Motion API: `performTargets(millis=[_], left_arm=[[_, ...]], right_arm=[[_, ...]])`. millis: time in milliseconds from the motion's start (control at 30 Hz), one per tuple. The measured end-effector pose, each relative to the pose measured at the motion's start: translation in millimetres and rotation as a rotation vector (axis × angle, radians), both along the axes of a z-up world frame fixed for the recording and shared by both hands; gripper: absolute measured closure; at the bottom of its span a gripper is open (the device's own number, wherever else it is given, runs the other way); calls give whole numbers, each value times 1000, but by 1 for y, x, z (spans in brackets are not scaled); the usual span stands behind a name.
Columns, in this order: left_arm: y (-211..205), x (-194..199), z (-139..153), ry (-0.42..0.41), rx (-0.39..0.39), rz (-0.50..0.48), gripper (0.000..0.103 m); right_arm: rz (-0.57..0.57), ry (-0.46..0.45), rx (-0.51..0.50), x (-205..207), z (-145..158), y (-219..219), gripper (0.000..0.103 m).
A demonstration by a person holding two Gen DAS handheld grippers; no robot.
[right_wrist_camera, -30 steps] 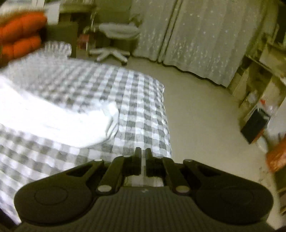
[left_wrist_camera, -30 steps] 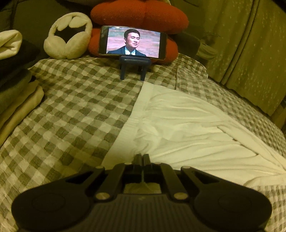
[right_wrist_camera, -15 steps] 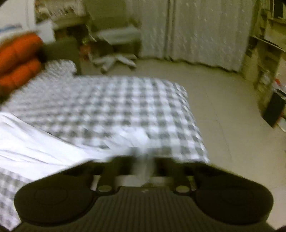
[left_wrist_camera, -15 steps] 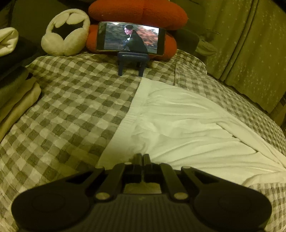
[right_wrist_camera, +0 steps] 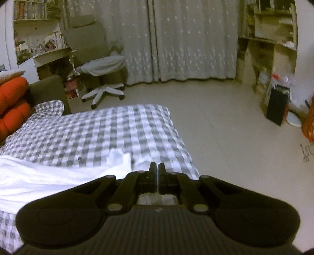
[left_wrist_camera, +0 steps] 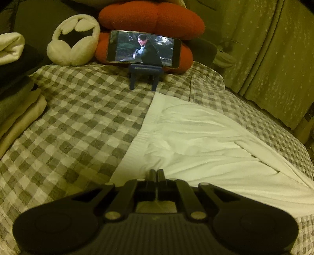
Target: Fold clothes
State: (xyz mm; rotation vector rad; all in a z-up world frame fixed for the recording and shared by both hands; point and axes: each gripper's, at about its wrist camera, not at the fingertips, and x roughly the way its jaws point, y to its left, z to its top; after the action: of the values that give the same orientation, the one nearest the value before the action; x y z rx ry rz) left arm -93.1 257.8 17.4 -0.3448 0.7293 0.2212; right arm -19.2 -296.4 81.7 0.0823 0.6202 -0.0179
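Garment (left_wrist_camera: 196, 141), white and creased, lies spread on the checked cover (left_wrist_camera: 78, 117) straight ahead of our left gripper (left_wrist_camera: 157, 172) and off to its right. Its near edge reaches that gripper's tips, and its long straight hem runs away from them. The left jaws are pressed together on that near edge, and wrinkles fan out from the pinch.

From our right gripper (right_wrist_camera: 155, 166) the same cloth lies to the left, with a rumpled corner standing up just left of the tips. These jaws are closing, and only a thin slit is left between them. We cannot tell whether any cloth is caught in it.

Beyond the left gripper, past the far end of the hem, a phone (left_wrist_camera: 143, 49) with a lit screen sits on a small dark stand (left_wrist_camera: 145, 75). Behind it is a red cushion (left_wrist_camera: 151, 17), and white earmuffs (left_wrist_camera: 72, 41) lie to its left. A stack of folded clothes (left_wrist_camera: 19, 109) sits far to that gripper's left, and a curtain (left_wrist_camera: 274, 58) hangs to its right.

Ahead of the right gripper the cover ends at pale floor (right_wrist_camera: 225, 127). An office chair (right_wrist_camera: 98, 62) stands farther off to the left, and shelves (right_wrist_camera: 274, 49) to the right.
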Motion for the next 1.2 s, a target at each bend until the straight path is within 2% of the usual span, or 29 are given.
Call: performTargets(millis=[33,167,267,333,400,433,467,500,533,600,767,833,867,900,933,1000,1100,1200], left_arm=[[1,-1,2,-6,1,4,102],[0,-3,6,-9,-1,3,102],[1,-3,5,-2,-16,5,102],[3,-3,4,8,-48,13,102],[6,-5,5,14,-70,25,101],[6,-7,6,12,-73,30,101],[7,-9,7,11,-77,36,101],[8,-11,8,9,-82,42,101],[8,-15,9,5,-85,50,101],[8,-25,12,-8,-88,67,99],[10,-24,7,6,-113,69,84],[9,-18,0,20,-130,61,85],[7,-14,-3,24,-130,48,89],[5,-11,-6,33,-130,38,99],[4,-9,-7,37,-124,37,102],[2,-8,-4,24,-89,33,102],[4,-13,2,1,-72,41,103],[7,-17,6,-9,-79,46,103]], right_arm=[[-8,2,-11,-1,-1,-1,103],[-12,-16,49,-8,5,-12,103],[57,40,35,-1,-5,-3,103],[92,100,21,7,-18,5,90],[108,131,26,14,-26,8,86],[98,129,51,15,-26,5,79],[86,126,79,16,-26,1,53],[83,122,103,16,-26,-3,36],[83,116,127,15,-26,-8,35],[99,136,158,17,-31,-10,35],[114,186,144,27,-39,-5,35],[114,191,171,31,-40,-11,43],[123,192,179,33,-40,-10,64],[137,200,169,36,-42,-7,82],[143,209,130,39,-43,-2,100],[135,171,27,37,-38,9,100],[55,30,58,15,-15,0,101],[-20,-58,116,-12,3,-17,101]])
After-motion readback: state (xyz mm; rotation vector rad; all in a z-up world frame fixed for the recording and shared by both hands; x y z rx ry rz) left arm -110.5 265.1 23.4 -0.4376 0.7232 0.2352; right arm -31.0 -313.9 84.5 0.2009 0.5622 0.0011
